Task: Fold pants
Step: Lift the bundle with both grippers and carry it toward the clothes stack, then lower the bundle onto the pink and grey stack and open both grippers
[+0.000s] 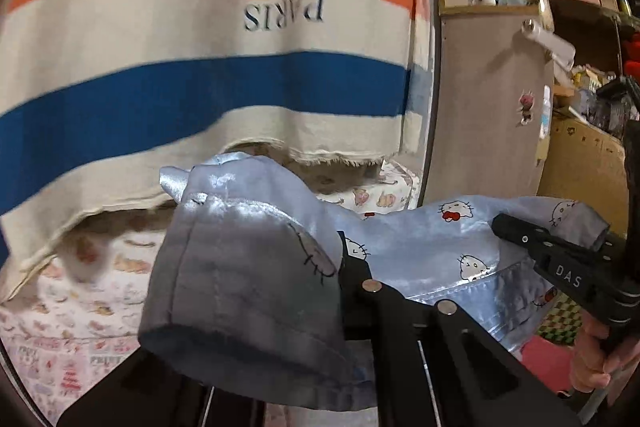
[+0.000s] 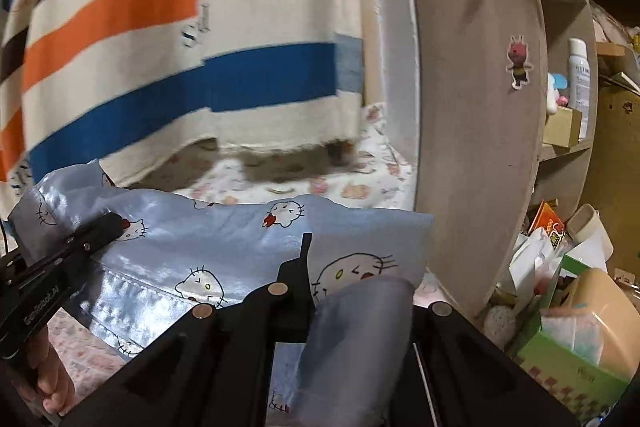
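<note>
Up off the bed, the light-blue satin pants (image 1: pixel 424 247) with their cartoon-cat print hung stretched between the two grippers, above the patterned bedsheet (image 1: pixel 80 307). The left gripper (image 1: pixel 340 259) was clamped narrow on one end of the cloth, which bunched and draped over its near finger and hid much of it. The right gripper (image 2: pixel 308 247) was likewise pinched nearly closed on the other end, with a flap of fabric folded over its right finger. From the left wrist view, the right gripper showed at the far right, nipping a corner of the pants, a hand (image 1: pixel 604 359) wrapped round its handle. Beyond the pants a striped towel (image 1: pixel 200 75) in cream, orange and blue hung down, with a grey-brown cabinet side (image 2: pixel 472 115) to its right.
</note>
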`<state>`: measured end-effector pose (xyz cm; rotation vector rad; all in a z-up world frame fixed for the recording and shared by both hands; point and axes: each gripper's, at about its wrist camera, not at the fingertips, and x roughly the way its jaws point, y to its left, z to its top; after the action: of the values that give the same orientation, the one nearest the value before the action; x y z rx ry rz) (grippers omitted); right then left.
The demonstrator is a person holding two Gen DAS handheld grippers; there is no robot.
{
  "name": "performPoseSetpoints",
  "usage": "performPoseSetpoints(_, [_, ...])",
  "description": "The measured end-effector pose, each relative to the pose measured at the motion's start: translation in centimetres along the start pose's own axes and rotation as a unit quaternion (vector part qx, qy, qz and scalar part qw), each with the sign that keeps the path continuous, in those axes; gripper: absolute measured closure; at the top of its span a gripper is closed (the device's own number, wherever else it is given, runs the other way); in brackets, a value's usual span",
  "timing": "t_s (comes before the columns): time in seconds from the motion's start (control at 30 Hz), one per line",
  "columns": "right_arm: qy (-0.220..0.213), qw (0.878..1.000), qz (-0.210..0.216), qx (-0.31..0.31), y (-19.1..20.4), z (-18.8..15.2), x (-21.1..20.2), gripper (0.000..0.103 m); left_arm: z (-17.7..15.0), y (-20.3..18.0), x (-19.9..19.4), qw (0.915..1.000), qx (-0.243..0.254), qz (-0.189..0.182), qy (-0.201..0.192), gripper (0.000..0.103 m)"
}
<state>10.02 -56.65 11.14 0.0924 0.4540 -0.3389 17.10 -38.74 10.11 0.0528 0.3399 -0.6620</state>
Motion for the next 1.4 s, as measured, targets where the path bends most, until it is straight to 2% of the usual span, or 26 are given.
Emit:
performPoseSetpoints(0.13, [0.007, 0.999, -0.025, -0.024, -0.1, -1.2, 2.2, 0.098, -1.4, -0.3, 2.9, 0.9998, 0.007, -0.002, 0.017, 0.094])
performPoseSetpoints(0.27, [0.039, 0.998, -0.042, -0.018, -0.9, -2.7, 5.0, 0.098, -3.5, -0.2, 5.2, 0.9987, 0.021, 0.016, 0.043, 0.089])
performPoseSetpoints(0.37, [0.054, 0.997, -0.053, -0.018, -1.4, -3.6, 5.8, 0.098, -4.4, 0.0, 5.8, 0.9979, 0.028, 0.026, 0.052, 0.079])
performPoseSetpoints(0.47, [0.068, 0.996, -0.061, -0.015, -1.8, -4.5, 6.3, 0.097, -4.6, 0.1, 5.8, 0.9964, 0.047, 0.039, 0.059, 0.061])
performPoseSetpoints(0.53, [0.07, 0.995, -0.067, -0.017, -1.9, -4.9, 6.2, 0.09, -4.6, 0.3, 5.5, 0.9949, 0.064, 0.052, 0.059, 0.047])
performPoseSetpoints(0.57, [0.068, 0.995, -0.077, -0.021, -1.9, -5.0, 6.0, 0.087, -4.7, 0.4, 5.3, 0.9944, 0.067, 0.057, 0.059, 0.035])
performPoseSetpoints(0.6, [0.067, 0.994, -0.084, -0.023, -1.9, -5.1, 5.8, 0.076, -4.7, 0.6, 5.1, 0.9942, 0.066, 0.062, 0.059, 0.025])
performPoseSetpoints(0.63, [0.066, 0.993, -0.094, -0.024, -2.0, -5.1, 5.6, 0.059, -4.6, 0.9, 4.8, 0.9943, 0.062, 0.065, 0.058, 0.021])
performPoseSetpoints(0.67, [0.064, 0.992, -0.108, -0.023, -2.2, -5.2, 5.4, 0.049, -4.6, 1.3, 4.5, 0.9944, 0.057, 0.068, 0.057, 0.019])
performPoseSetpoints(0.7, [0.06, 0.991, -0.114, -0.02, -2.4, -5.1, 5.2, 0.034, -4.6, 1.6, 4.4, 0.9944, 0.053, 0.071, 0.058, 0.019])
performPoseSetpoints(0.93, [0.046, 0.993, -0.112, 0.001, -3.7, -4.8, 2.8, 0.033, -4.0, 4.1, 1.9, 0.9956, 0.029, 0.079, 0.042, 0.015])
performPoseSetpoints(0.97, [0.036, 0.993, -0.111, 0.002, -3.7, -4.7, 2.1, 0.031, -3.8, 4.4, 1.2, 0.9957, 0.029, 0.082, 0.035, 0.015])
performPoseSetpoints(1.03, [0.019, 0.994, -0.106, 0.007, -3.6, -4.5, 1.0, 0.022, -3.5, 4.7, -0.3, 0.9955, 0.036, 0.086, 0.018, 0.014])
performPoseSetpoints(1.13, [-0.013, 0.996, -0.082, 0.026, -3.2, -4.1, -1.1, 0.019, -3.1, 5.1, -3.0, 0.995, 0.044, 0.088, -0.014, 0.008])
performPoseSetpoints(1.2, [-0.024, 0.998, -0.056, 0.036, -2.5, -3.9, -2.3, 0.017, -3.0, 5.7, -5.1, 0.9944, 0.041, 0.09, -0.035, 0.0])
performPoseSetpoints(1.27, [-0.032, 0.998, -0.03, 0.04, -1.7, -3.6, -3.5, 0.014, -2.8, 6.3, -7.3, 0.9932, 0.036, 0.096, -0.055, 0.0])
performPoseSetpoints(1.4, [-0.054, 0.998, -0.012, 0.041, 0.6, -3.3, -5.4, 0.013, -2.7, 7.5, -11.1, 0.9891, 0.037, 0.109, -0.092, 0.0])
